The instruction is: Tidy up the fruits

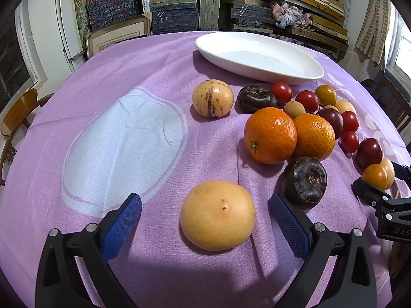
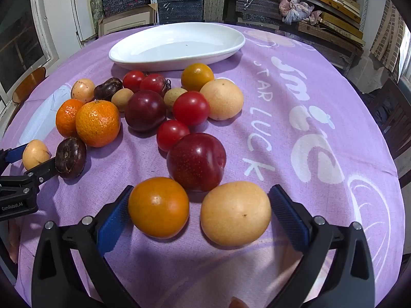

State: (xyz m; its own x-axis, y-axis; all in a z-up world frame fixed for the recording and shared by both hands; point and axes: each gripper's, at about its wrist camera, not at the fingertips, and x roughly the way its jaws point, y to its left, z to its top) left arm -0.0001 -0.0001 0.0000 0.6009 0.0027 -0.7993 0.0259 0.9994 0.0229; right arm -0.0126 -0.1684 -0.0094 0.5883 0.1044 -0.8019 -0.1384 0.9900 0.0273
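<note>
My left gripper (image 1: 205,202) is open around a tan round pear (image 1: 217,215) on the purple cloth, its fingers apart from the fruit. My right gripper (image 2: 200,200) is open around an orange tomato (image 2: 158,207) and a pale yellow fruit (image 2: 235,213), which lie side by side between its fingers. A dark red plum (image 2: 196,161) lies just beyond them. Two mandarins (image 1: 269,135), dark water chestnuts (image 1: 304,179), red cherry tomatoes (image 2: 191,107) and other small fruits lie in a cluster. An empty white oval dish (image 1: 257,56) stands at the far side, also in the right wrist view (image 2: 177,46).
A speckled pale melon-like fruit (image 1: 212,98) sits left of the cluster. The round table is covered by a purple cloth (image 1: 154,64) with white print. Shelves of boxes (image 1: 174,12) stand behind, and a wooden chair (image 1: 18,113) stands at the left.
</note>
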